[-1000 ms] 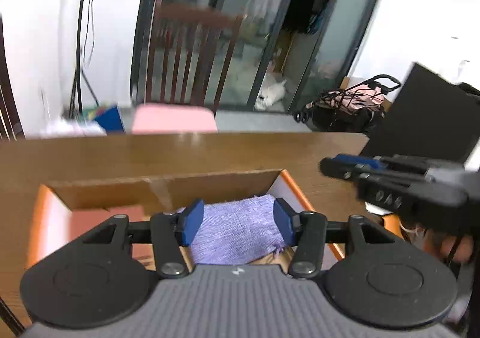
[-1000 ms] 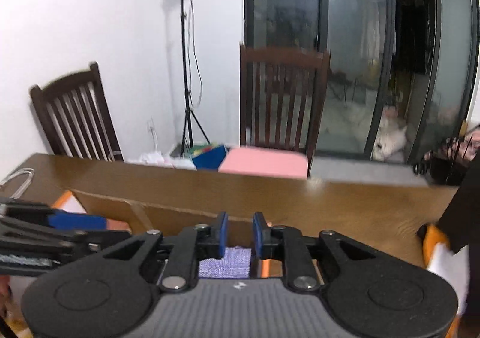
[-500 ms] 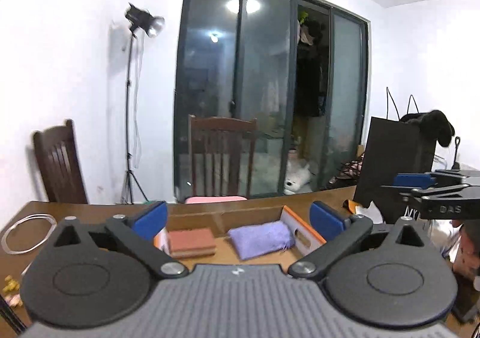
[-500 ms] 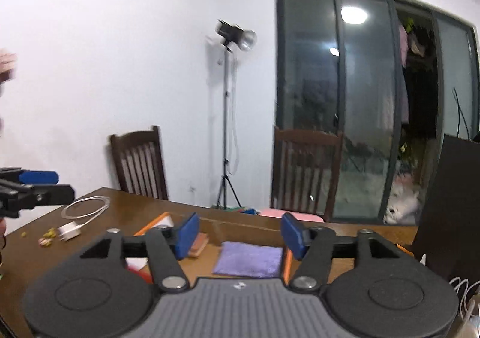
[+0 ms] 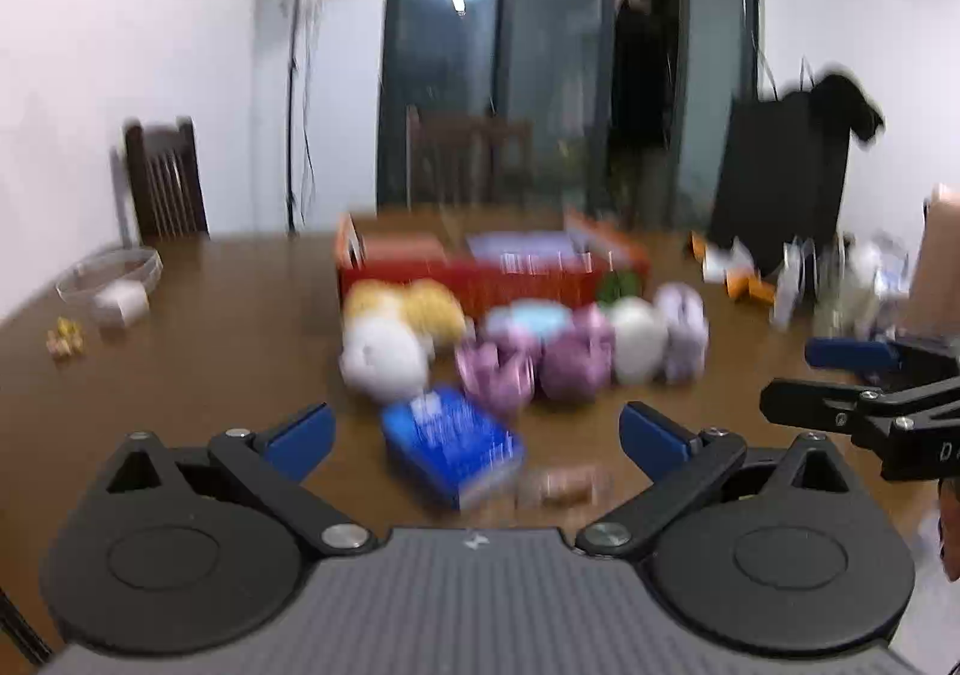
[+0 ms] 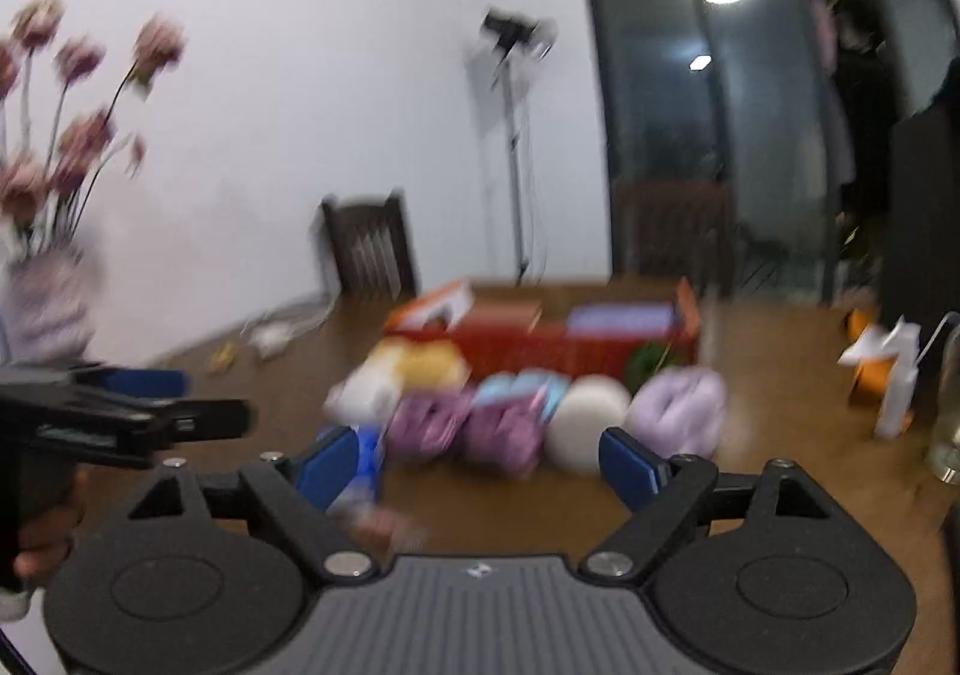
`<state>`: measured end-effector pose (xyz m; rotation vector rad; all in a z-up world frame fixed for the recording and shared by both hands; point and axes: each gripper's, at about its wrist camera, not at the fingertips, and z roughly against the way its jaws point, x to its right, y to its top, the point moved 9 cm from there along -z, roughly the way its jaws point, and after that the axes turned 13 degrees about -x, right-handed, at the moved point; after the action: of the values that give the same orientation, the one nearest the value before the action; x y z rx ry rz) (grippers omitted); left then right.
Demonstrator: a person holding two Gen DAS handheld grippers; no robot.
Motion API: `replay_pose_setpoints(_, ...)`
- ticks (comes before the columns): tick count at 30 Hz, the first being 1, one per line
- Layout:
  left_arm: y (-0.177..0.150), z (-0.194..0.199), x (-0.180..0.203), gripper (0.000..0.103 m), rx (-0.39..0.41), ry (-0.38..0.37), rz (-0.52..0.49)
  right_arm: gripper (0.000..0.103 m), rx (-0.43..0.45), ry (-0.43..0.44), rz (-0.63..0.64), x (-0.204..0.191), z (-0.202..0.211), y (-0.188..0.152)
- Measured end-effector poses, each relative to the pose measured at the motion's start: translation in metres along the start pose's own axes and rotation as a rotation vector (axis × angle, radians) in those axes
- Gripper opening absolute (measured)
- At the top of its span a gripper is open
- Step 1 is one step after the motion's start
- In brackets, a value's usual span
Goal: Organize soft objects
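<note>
Looking through both wrist cameras, I see a brown wooden table (image 5: 198,327) with a blurred cluster of soft toys at the centre of each frame. My left gripper (image 5: 477,435) has its blue pads spread as wide as they go, with nothing held between them. My right gripper (image 6: 480,462) has just been opening and now stands wide too, also empty.

In the left wrist view, a blue box-like object (image 5: 450,444) lies on the table just beyond the gap between my left jaws, at lower centre. It seems to run lengthwise from upper left to lower right, though blur makes that uncertain. Behind it, towards mid frame, sit a white plush (image 5: 384,360), a yellow plush (image 5: 429,306), purple plush toys (image 5: 534,366), a white ball-shaped plush (image 5: 637,339) and a pale lilac plush (image 5: 681,330). Farther back stands the orange-red box (image 5: 480,282), with a purple cloth (image 5: 519,244) already inside.

In the right wrist view, the purple toys and the white ball-shaped plush lie straight ahead of my right jaws, while the blue object sits at the left pad's edge.

I judge the left gripper better lined up for the blue object, the right for the purple cluster. Which is truly nearer I cannot tell.
</note>
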<state>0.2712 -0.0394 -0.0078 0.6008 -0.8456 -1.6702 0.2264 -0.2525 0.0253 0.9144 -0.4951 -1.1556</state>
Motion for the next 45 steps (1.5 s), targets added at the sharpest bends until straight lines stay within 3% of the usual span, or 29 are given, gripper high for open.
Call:
replay_pose_setpoints(3,0.002,-0.014,-0.017,0.103,-0.006,0.007,0.026,0.081,-0.042,-0.004,0.038,-0.013,-0.008,-0.013)
replay_pose_setpoints(6,0.010,-0.019,-0.026,0.103,-0.003,0.009,0.065,0.070,-0.066,0.013,0.055,-0.020,-0.018,-0.011)
replay_pose_setpoints(14,0.028,-0.056,-0.048,0.103,-0.019,0.039,0.106,0.055,-0.183,0.069,0.117,-0.045,-0.086,-0.016)
replay_pose_setpoints(17,0.043,-0.076,-0.056,0.103,-0.016,0.059,0.104,0.054,-0.205,0.001,0.097,-0.034,-0.106,-0.008)
replay_pose_setpoints(20,0.057,-0.103,-0.065,0.103,-0.031,0.061,0.128,0.054,-0.171,-0.059,0.017,-0.009,-0.114,0.016)
replay_pose_setpoints(23,0.067,-0.130,-0.074,0.103,-0.053,0.036,0.165,0.055,-0.101,-0.001,-0.052,0.006,-0.117,0.051)
replay_pose_setpoints(27,0.072,-0.160,-0.083,0.096,-0.102,-0.020,0.218,0.055,-0.123,0.133,-0.070,0.010,-0.154,0.094)
replay_pose_setpoints(31,0.065,-0.172,-0.093,0.073,-0.136,-0.053,0.250,0.056,-0.190,0.186,-0.093,0.010,-0.213,0.116)
replay_pose_setpoints(33,0.062,-0.174,-0.099,0.063,-0.149,-0.097,0.296,0.058,-0.222,0.221,-0.132,0.009,-0.238,0.120)
replay_pose_setpoints(36,0.060,-0.174,-0.105,0.062,-0.147,-0.113,0.333,0.063,-0.272,0.230,-0.200,0.009,-0.264,0.116)
replay_pose_setpoints(41,0.059,-0.173,-0.105,0.060,-0.150,-0.125,0.339,0.068,-0.315,0.316,-0.231,-0.003,-0.283,0.112)
replay_pose_setpoints(43,0.058,-0.172,-0.107,0.059,-0.149,-0.136,0.348,0.067,-0.317,0.342,-0.250,-0.005,-0.288,0.111)
replay_pose_setpoints(45,0.058,-0.172,-0.107,0.059,-0.147,-0.141,0.354,0.060,-0.330,0.391,-0.290,-0.004,-0.290,0.110)
